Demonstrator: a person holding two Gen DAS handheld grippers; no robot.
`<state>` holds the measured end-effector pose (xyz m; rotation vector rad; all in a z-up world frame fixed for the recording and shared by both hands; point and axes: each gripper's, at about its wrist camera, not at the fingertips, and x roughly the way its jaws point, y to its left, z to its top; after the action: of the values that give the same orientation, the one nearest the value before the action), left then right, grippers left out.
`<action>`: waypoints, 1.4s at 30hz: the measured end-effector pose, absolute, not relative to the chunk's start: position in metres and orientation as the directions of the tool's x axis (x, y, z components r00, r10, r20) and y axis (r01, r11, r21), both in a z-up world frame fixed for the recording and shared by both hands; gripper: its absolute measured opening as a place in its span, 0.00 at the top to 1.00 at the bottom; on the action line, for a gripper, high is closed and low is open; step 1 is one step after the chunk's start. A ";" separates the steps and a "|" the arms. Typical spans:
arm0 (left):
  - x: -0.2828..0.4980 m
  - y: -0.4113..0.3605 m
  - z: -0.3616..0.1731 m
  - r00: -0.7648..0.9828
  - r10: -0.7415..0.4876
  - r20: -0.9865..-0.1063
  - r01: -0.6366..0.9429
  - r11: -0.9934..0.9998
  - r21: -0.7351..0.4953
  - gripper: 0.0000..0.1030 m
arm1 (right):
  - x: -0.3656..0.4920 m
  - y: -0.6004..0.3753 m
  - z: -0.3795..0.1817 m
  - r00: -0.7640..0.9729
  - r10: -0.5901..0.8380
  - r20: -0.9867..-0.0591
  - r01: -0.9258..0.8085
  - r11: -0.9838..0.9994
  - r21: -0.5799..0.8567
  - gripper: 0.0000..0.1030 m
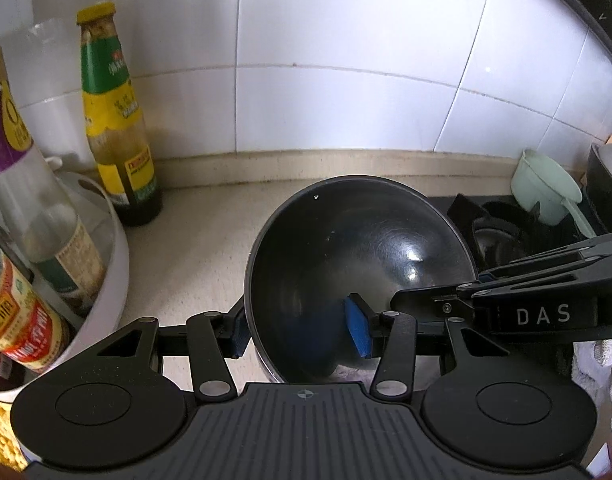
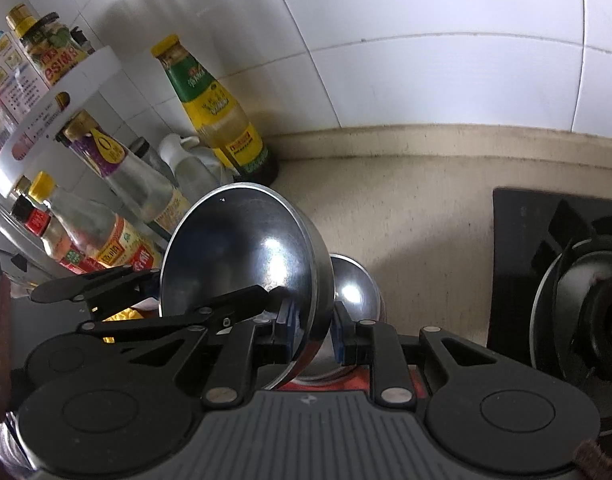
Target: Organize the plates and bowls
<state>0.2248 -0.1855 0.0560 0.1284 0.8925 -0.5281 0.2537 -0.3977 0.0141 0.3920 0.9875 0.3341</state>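
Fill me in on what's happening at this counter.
A person with a gripper in each hand is holding one steel bowl tilted above the beige counter. The left gripper and the right gripper each pinch its rim on opposite sides. A second bowl shows behind it. Sauce bottles stand to the left, a gas stove to the right.

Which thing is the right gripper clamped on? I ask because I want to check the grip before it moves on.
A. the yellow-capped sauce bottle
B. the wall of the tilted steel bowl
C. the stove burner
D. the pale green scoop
B: in the right wrist view the right gripper has one blue pad inside and one outside the wall of the steel bowl, closed on it.
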 end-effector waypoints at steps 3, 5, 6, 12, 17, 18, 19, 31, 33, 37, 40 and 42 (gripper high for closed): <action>0.228 -0.185 0.047 0.490 -0.380 -0.785 0.485 0.867 -0.116 0.46 | 0.256 -0.396 0.007 0.496 0.440 -0.749 -0.087 0.883 0.462 0.81; 0.230 -0.186 0.041 0.482 -0.372 -0.793 0.482 0.869 -0.115 0.47 | 0.259 -0.395 0.000 0.486 0.437 -0.757 -0.082 0.885 0.458 0.81; 0.232 -0.186 0.038 0.477 -0.369 -0.798 0.481 0.869 -0.115 0.47 | 0.260 -0.394 -0.003 0.480 0.436 -0.761 -0.077 0.885 0.459 0.81; 0.235 -0.178 0.035 0.503 -0.354 -0.789 0.469 0.878 -0.095 0.37 | 0.265 -0.390 -0.010 0.484 0.398 -0.779 -0.081 0.907 0.413 0.76; 0.235 -0.163 0.040 0.515 -0.367 -0.774 0.471 0.876 -0.102 0.32 | 0.266 -0.399 -0.009 0.515 0.354 -0.780 -0.066 0.924 0.376 0.71; 0.235 -0.161 0.039 0.514 -0.366 -0.776 0.472 0.876 -0.101 0.32 | 0.265 -0.400 -0.009 0.516 0.351 -0.781 -0.064 0.925 0.374 0.71; 0.235 -0.159 0.038 0.509 -0.368 -0.778 0.472 0.876 -0.105 0.32 | 0.265 -0.401 -0.010 0.516 0.351 -0.781 -0.061 0.925 0.375 0.71; 0.223 -0.151 0.032 0.450 -0.435 -0.780 0.536 0.830 -0.153 0.24 | 0.268 -0.404 -0.018 0.504 0.383 -0.774 -0.030 0.904 0.427 0.64; 0.219 -0.152 0.032 0.448 -0.436 -0.780 0.557 0.819 -0.138 0.23 | 0.269 -0.403 -0.020 0.500 0.387 -0.775 -0.027 0.901 0.433 0.64; 0.208 -0.155 0.031 0.438 -0.443 -0.782 0.600 0.792 -0.112 0.22 | 0.269 -0.402 -0.024 0.494 0.403 -0.770 -0.024 0.892 0.452 0.63; 0.201 -0.157 0.030 0.443 -0.441 -0.780 0.626 0.775 -0.082 0.21 | 0.269 -0.401 -0.025 0.490 0.407 -0.771 -0.023 0.890 0.455 0.62; 0.198 -0.159 0.028 0.447 -0.437 -0.781 0.635 0.769 -0.067 0.20 | 0.270 -0.401 -0.026 0.488 0.408 -0.771 -0.020 0.889 0.458 0.60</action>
<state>0.1981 -0.1586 0.0275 0.2498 0.8847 -0.6722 0.2695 -0.4010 -0.0257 0.4195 1.0352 0.2693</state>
